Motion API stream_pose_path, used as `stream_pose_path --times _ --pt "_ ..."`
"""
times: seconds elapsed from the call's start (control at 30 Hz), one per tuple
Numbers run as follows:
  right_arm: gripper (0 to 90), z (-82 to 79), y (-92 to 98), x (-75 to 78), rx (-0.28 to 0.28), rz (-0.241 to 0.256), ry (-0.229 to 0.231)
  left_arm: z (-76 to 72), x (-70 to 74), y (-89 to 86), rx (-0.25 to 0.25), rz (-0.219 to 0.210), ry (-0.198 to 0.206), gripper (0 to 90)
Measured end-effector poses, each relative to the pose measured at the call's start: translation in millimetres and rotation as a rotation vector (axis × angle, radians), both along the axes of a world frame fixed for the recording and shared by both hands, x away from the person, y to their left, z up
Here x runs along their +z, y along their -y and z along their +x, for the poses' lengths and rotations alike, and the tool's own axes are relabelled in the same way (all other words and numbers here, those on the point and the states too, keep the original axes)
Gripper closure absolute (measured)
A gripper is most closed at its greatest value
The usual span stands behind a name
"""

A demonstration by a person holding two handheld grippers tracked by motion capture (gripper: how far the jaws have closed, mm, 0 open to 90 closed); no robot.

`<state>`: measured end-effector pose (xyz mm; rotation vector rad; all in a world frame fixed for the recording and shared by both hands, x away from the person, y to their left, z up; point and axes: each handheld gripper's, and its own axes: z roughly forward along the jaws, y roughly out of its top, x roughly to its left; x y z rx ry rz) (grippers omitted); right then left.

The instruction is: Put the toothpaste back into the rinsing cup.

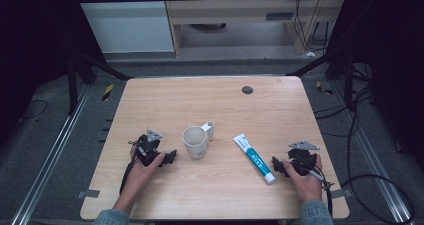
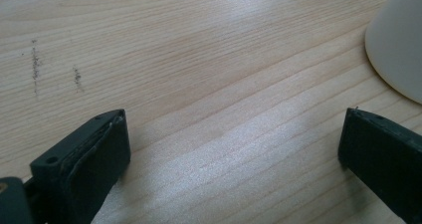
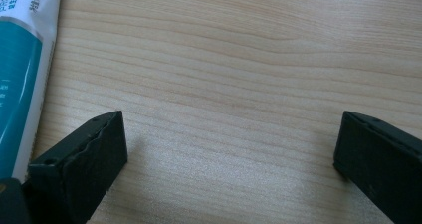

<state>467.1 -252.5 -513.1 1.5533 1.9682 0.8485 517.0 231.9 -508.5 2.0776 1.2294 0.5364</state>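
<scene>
High view: both grippers rest on the pale wood table [image 1: 210, 100], the left gripper [image 1: 171, 157] just left of a white mug [image 1: 195, 142], the right gripper [image 1: 276, 165] just right of a white-and-teal tube [image 1: 254, 158]

Left gripper view: black jaws spread wide over bare wood grain, holding nothing; the mug's [image 2: 398, 40] smooth curved wall stands off the far right

Right gripper view: jaws spread, empty; the tube [image 3: 20, 69] lies along the left edge beside one jaw
</scene>
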Motion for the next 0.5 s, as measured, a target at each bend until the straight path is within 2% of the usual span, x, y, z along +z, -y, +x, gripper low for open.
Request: stream_pose_path --times 0.23,0.3,0.33,0.4,0.47,0.5 --pt "1.2 2.2 2.1 0.1 0.026 0.002 0.0 0.1 0.1 -0.2 -0.002 0.001 -0.001 0.0" --pt "3.9 2.0 2.6 0.5 0.037 0.004 0.003 0.0 0.1 -0.2 -0.002 0.001 0.0 0.0" --pt "8.1 1.5 3.8 0.9 0.052 0.003 0.014 -0.2 0.1 -0.3 -0.002 0.001 -0.001 0.0" --pt "14.2 -0.8 5.2 8.2 0.067 0.027 -0.003 -0.8 0.2 -0.6 -0.003 0.004 -0.001 0.0" --pt "14.4 -4.3 2.5 18.9 0.098 0.012 0.005 -1.0 0.2 -0.6 -0.003 0.004 -0.002 0.0" --pt "14.4 -4.3 2.5 18.9 0.098 0.012 0.005 -1.1 0.2 -0.5 -0.001 0.003 -0.002 0.0"
